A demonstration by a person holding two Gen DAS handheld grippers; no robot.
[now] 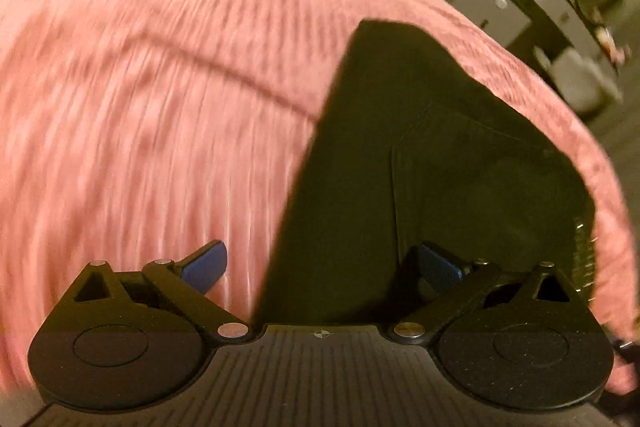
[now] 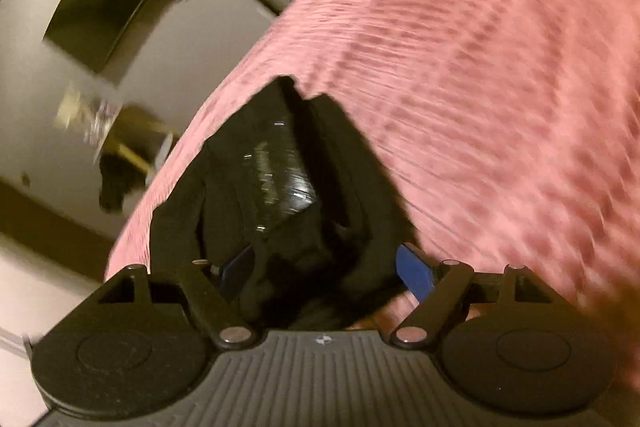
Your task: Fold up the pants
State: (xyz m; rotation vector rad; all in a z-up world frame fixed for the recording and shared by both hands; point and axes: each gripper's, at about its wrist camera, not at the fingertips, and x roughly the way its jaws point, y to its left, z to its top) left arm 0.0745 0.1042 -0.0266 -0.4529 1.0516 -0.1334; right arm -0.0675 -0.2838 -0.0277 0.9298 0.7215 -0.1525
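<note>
The left gripper [image 1: 322,263] is hovering over the work surface with its jaws standing wide apart; its blue-padded fingertips [image 1: 206,264] are gripping nothing. The black pants [image 1: 432,163] are lying on a pink ribbed cover [image 1: 140,87], occupying the area directly ahead of this tool and toward its right finger, with the right pad sitting over the dark fabric and the left pad sitting over bare pink cover. A seam is running up the cloth ahead of the right finger, and the garment is tapering to a flat corner farther ahead. Beyond the cover's edge, ahead and to the right, a blurred grey appliance [image 1: 532,11] is standing. The right gripper [image 2: 328,273] is likewise showing separated jaws, with its fingers [image 2: 416,275] released. A bunched, rumpled mass of the pants [image 2: 280,207] is filling the gap between them and extending ahead; whether either pad is touching the fabric cannot be determined. A glossy patch on the cloth is reflecting light just ahead of the tool. The pink cover [image 2: 480,67] is spreading ahead and to the right; a blurred room is showing to the left.
</note>
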